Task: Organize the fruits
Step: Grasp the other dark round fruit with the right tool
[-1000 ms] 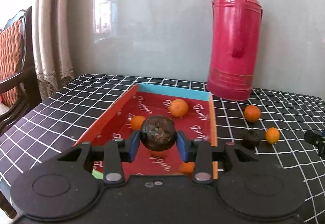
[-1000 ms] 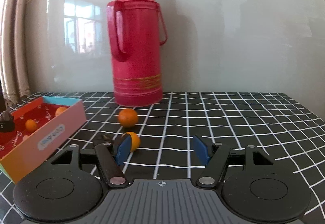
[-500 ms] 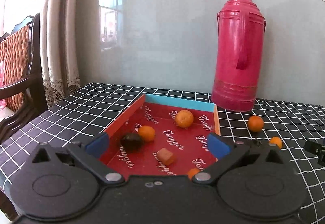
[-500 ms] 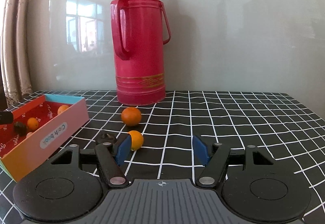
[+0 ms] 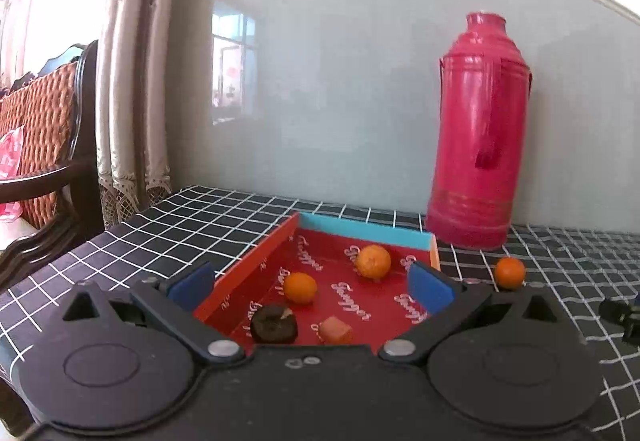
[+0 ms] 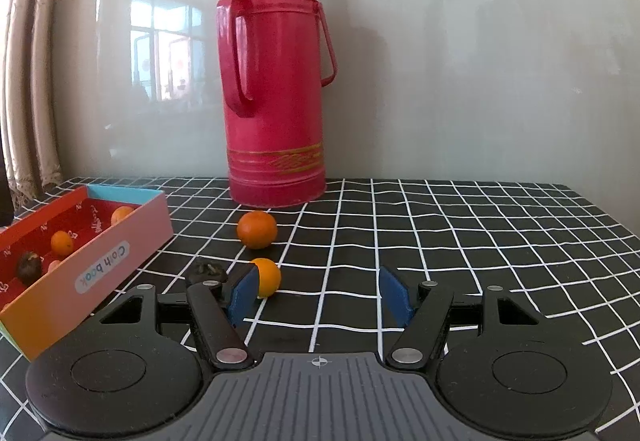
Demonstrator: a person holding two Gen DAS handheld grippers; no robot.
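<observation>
A red-lined box [image 5: 248,269] holds two oranges [image 5: 301,287] [image 5: 373,261], a dark round fruit [image 5: 274,323] and a small reddish piece [image 5: 336,330]. My left gripper [image 5: 310,287] is open and empty above the box's near end. In the right wrist view the box [image 6: 132,237] is at the left. An orange [image 6: 257,229], a smaller orange [image 6: 268,276] and a dark fruit [image 6: 208,270] lie on the checked cloth. My right gripper [image 6: 318,295] is open and empty, its left finger just in front of the smaller orange.
A tall red thermos [image 6: 276,101] stands by the grey wall behind the loose fruit; it also shows in the left wrist view [image 5: 478,137]. A wicker chair [image 5: 44,145] and curtain are left of the table. One orange [image 5: 509,273] lies right of the box.
My left gripper opened and let go of the dark fruit, which now lies in the box; the gripper then drew back and up. My right gripper moved slightly nearer the loose fruit.
</observation>
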